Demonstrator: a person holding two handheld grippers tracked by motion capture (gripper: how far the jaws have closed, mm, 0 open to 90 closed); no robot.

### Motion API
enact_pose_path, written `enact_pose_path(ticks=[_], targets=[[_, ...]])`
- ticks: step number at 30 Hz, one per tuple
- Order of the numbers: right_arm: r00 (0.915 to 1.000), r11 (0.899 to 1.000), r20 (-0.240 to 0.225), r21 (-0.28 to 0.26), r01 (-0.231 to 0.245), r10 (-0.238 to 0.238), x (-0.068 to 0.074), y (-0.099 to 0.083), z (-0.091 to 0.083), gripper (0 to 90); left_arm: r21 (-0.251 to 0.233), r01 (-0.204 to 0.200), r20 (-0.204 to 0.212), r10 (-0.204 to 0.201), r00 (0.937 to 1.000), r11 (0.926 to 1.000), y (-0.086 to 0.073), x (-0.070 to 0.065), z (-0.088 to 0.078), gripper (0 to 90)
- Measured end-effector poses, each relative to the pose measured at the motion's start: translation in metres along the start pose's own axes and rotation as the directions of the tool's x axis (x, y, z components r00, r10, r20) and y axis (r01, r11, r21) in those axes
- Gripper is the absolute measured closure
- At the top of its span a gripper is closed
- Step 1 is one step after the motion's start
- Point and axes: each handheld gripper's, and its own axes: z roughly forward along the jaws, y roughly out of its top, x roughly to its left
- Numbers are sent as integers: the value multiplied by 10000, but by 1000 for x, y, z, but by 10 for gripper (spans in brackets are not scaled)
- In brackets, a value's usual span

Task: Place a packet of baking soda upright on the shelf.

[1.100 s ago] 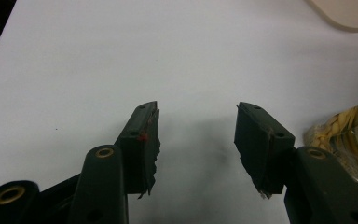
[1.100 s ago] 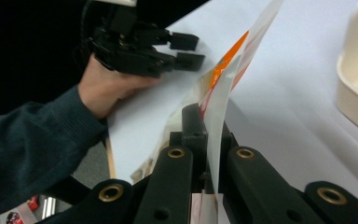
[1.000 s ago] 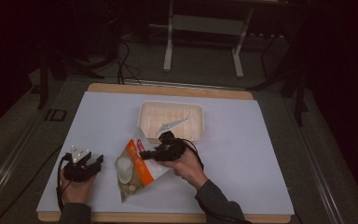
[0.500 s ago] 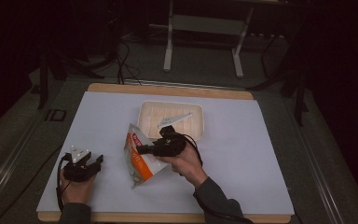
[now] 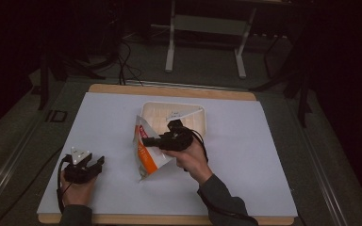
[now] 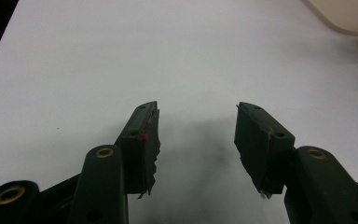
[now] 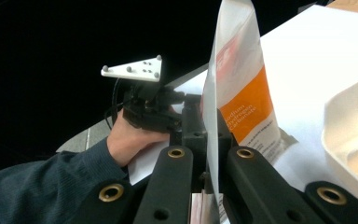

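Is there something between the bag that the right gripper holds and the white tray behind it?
Nothing visible. The right gripper is shut on the bag, whose top edge reaches the near rim of the white tray.

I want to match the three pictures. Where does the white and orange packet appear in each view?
High view: packet at centre, pinched by the right gripper.
Left gripper view: the packet is not in it.
Right gripper view: packet upright at centre, between the jaws.
Shared landmark: cream tray.

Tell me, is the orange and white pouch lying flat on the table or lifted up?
Lifted. The right gripper is shut on the pouch near its top edge, and it hangs tilted, its lower corner near the table.
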Motion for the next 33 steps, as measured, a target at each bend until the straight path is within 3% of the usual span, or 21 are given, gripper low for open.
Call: enact_pose_path(ticks=[33], targets=[[9974, 9975, 655, -657, -249, 292, -1, 27, 0, 900, -12, 17, 78, -17, 10000, 10000, 0, 0, 0, 495]])
